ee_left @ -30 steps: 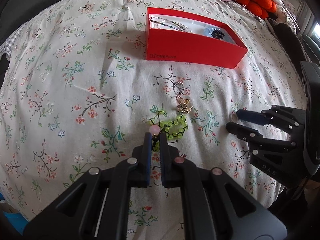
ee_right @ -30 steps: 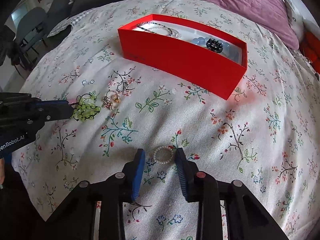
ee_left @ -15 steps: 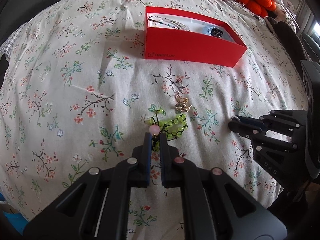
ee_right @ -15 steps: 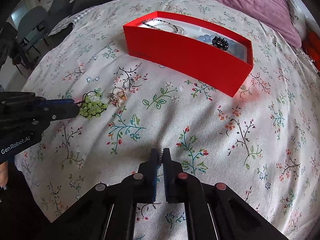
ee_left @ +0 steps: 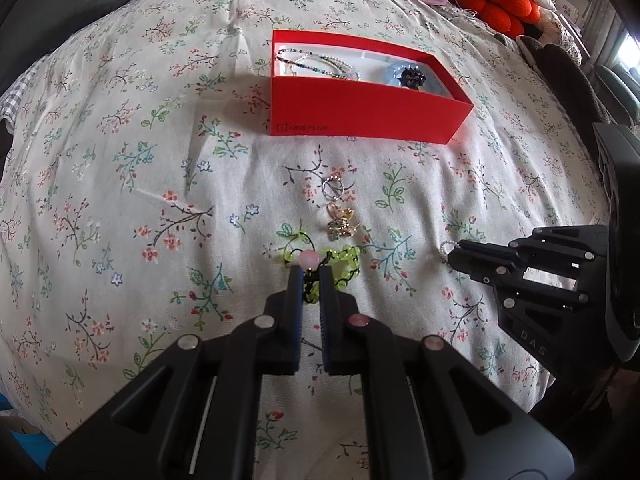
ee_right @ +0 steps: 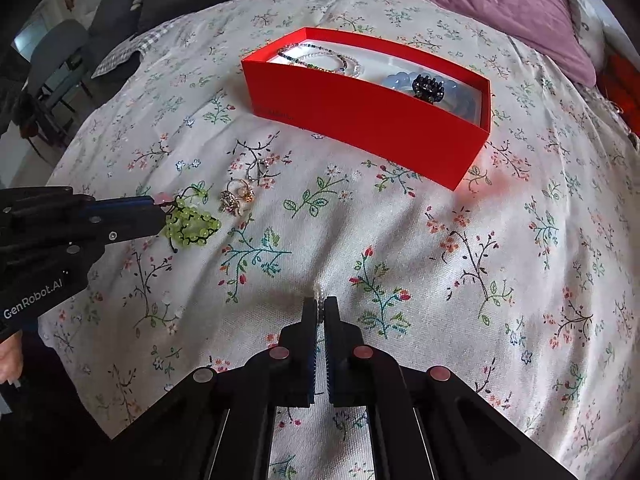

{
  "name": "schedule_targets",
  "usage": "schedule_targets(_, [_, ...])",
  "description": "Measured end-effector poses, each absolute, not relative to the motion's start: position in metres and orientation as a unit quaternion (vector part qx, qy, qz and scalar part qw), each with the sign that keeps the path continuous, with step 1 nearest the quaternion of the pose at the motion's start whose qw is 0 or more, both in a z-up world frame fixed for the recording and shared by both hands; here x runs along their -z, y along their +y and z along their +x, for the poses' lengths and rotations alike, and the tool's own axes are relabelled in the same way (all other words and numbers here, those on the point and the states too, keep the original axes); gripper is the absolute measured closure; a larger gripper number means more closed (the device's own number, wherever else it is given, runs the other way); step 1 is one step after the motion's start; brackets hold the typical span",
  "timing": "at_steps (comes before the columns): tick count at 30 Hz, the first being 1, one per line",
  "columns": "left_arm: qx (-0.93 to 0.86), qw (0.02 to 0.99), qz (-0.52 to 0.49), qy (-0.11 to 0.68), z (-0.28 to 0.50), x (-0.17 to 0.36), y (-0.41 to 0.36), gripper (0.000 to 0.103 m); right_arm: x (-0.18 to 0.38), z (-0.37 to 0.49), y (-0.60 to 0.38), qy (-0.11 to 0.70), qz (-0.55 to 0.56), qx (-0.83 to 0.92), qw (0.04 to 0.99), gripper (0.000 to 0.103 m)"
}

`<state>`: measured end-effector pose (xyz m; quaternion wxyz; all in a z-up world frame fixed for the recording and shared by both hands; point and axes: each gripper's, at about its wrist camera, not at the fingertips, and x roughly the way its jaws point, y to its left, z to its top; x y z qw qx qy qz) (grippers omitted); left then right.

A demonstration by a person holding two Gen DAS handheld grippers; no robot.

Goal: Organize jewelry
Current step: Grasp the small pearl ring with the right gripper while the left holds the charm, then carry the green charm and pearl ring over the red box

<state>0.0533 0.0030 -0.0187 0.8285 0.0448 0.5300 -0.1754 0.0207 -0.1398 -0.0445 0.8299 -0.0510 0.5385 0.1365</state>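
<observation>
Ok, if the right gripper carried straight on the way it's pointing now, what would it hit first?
Probably the floral bedspread: the right gripper, shut on the pearl ring, slants steeply down at bare cloth. The red box lies well beyond.

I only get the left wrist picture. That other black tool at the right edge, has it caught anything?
Observer: Yes. The right wrist view shows the right tool shut on a small pearl loop, with beads peeking out between its tips.
Visitor: How does my tool look from the side?
Observer: The left tool pinches the green bead bracelet at one end, and the other beads are bunched just past its tip.
Visitor: What's under the black lump in the red box?
Observer: A pale blue bead bracelet. Its round beads are clear from this side.
</observation>
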Motion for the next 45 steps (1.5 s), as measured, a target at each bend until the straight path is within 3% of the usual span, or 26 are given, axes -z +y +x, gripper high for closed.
schedule_targets(27, [0.200,0.851,-0.012,0.485,0.069,-0.039,-0.009,0.095,-0.014,0.036,-0.163,0.513,0.021,-0.143,0.846,0.099])
schedule_targets(32, [0.207,0.843,0.007,0.497,0.059,-0.028,-0.010,0.095,0.006,0.033,-0.164,0.528,-0.002,-0.156,0.835,0.087])
schedule_targets(35, [0.206,0.836,0.019,0.507,0.053,-0.017,-0.007,0.095,0.019,0.029,-0.163,0.535,-0.019,-0.163,0.829,0.071])
schedule_targets(37, [0.206,0.831,0.025,0.516,0.050,-0.010,-0.005,0.095,0.025,0.026,-0.160,0.535,-0.026,-0.169,0.827,0.039])
schedule_targets(42, [0.210,0.820,0.041,0.530,0.043,0.004,-0.006,0.095,0.038,0.017,-0.146,0.516,-0.061,-0.205,0.830,0.038])
schedule_targets(45, [0.214,0.816,0.046,0.535,0.040,0.008,-0.008,0.094,0.048,0.017,-0.139,0.515,-0.078,-0.213,0.827,0.045])
